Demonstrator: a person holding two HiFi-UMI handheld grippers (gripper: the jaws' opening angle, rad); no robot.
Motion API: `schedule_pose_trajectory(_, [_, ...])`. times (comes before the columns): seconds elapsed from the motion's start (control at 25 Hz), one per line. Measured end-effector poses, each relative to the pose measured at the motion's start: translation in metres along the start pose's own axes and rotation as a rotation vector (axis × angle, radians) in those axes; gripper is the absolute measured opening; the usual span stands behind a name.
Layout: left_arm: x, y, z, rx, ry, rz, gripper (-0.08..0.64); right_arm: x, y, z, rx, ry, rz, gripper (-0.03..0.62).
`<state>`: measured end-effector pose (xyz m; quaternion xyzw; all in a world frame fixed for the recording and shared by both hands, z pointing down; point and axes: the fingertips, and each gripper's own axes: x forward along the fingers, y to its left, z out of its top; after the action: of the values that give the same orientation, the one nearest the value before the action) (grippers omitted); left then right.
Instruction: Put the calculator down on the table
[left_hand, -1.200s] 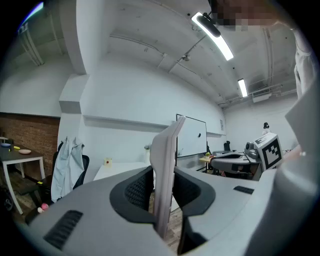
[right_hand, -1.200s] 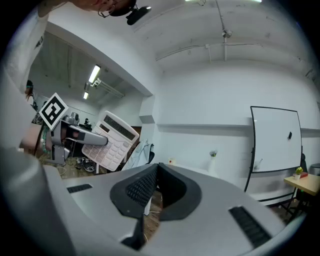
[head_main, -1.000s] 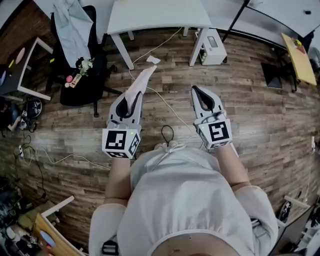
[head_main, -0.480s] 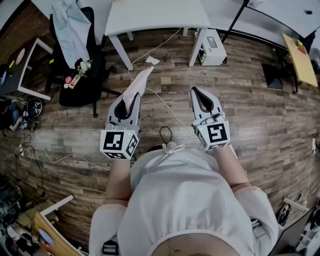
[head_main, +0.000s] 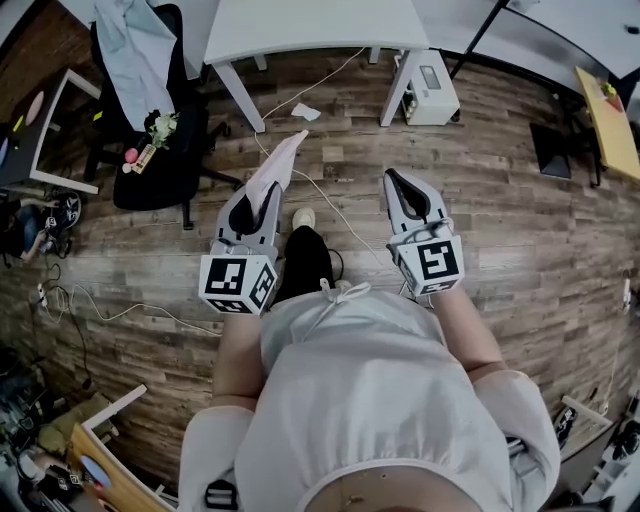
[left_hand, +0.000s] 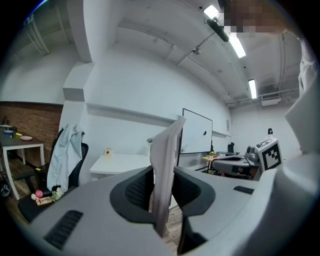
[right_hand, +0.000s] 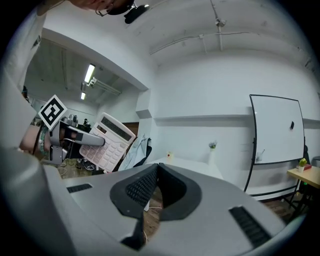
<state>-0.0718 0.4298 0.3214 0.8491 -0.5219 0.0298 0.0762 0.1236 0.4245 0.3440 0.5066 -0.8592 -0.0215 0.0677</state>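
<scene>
Since it fills most of the head view, floor (head_main: 520, 230): wood planks, with the person standing on it well short of anything to set stuff on.
Worktop (head_main: 310, 25): white one up ahead, well apart from the person. Top looks mostly bare from here.
Chair (head_main: 150, 150): black office chair with a pale garment draped on it, off to the left of the worktop.
Left claw (head_main: 260, 200): clamped on the calculator (left_hand: 167, 150), pads pressing both flat faces.
Right claw (right_hand: 158, 172): pinched together with nothing in it, held out beside the left one.
Calculator: up in the air, edge-on in the left gripper view. Only its lower end is in the pads, the rest sticks way out past the tips.
Cable (head_main: 330, 205): white, snakes across the floor between the person and the worktop.
Task status: my guess is carry phase, nothing set down yet.
What could go wrong: the grip is on one end of a long flat thing, so a bump or a quick swing could lever it out and drop it on the floor. A foot catching that cable would do it. Letting go before it lies flat on the worktop could mean a clatter or a slide off the edge.
</scene>
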Motion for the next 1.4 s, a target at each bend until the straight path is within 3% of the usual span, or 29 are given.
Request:
schedule_pose_trajectory(0.32, [0.082,0.069,0.017,-0.009,-0.025,-0.050,0.103,0.107,-0.031,0.005,-0.013,0.014,-0.051,0.005])
schedule_pose_trajectory(0.84, [0.253,0.247,0.053,-0.057,0.007,-0.113,0.103,0.340,-0.073,0.018,0.026,0.073,-0.112,0.005])
schedule_pose_trajectory(1.4, [0.403,0.308,0.049,-0.096,0.070,-0.132,0.103,0.480,-0.150,-0.002,0.038,0.131,-0.075,0.006])
